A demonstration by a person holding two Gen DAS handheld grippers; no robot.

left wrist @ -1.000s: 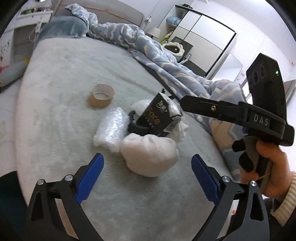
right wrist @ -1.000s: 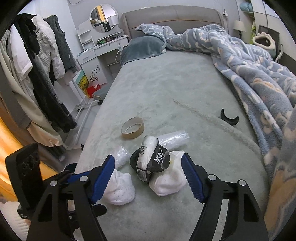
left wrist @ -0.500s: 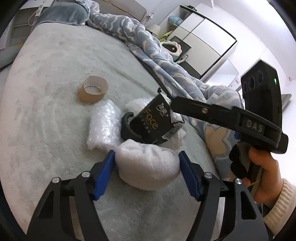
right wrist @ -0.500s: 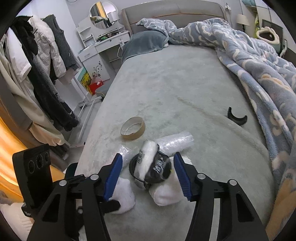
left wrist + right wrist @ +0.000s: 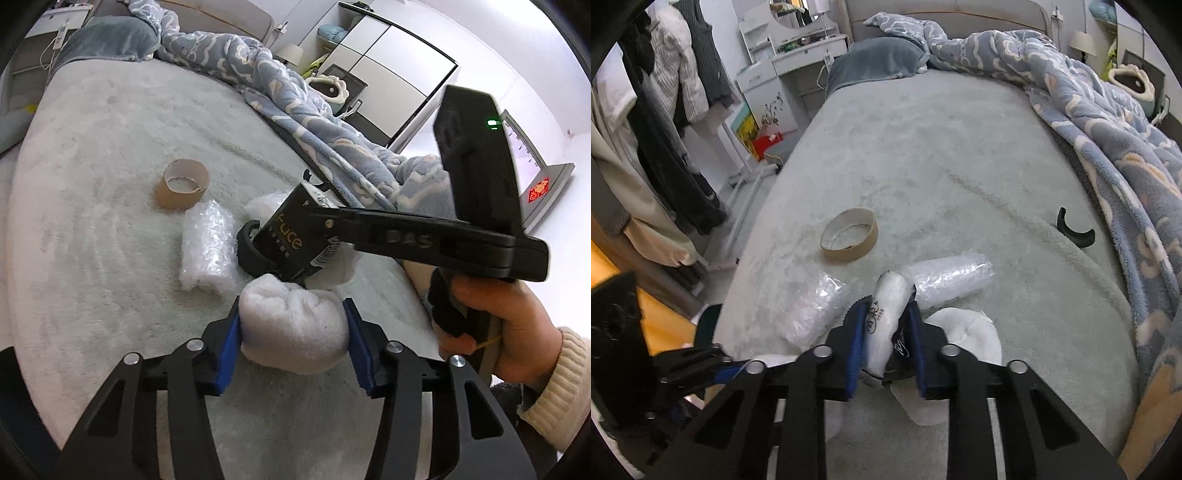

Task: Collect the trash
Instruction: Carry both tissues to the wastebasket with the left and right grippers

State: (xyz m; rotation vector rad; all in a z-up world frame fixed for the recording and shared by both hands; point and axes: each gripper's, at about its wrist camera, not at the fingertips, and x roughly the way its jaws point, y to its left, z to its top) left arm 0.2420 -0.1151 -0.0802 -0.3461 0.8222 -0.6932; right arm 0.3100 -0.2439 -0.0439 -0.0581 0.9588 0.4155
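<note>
Lower centre: left gripper [image 5: 291,328] clamps soft white wad [image 5: 293,328]; right gripper [image 5: 886,345] clamps black "Face" packet [image 5: 886,317].

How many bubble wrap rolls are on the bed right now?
2. One bubble wrap roll lies just ahead of the right gripper, toward the blanket; the other lies left of that gripper, below the tape core. More could be hidden.

Fuzzy cloth bedspread [image 5: 960,155], crinkly glossy bubble wrap [image 5: 208,251], matt cardboard ring [image 5: 181,184].
</note>
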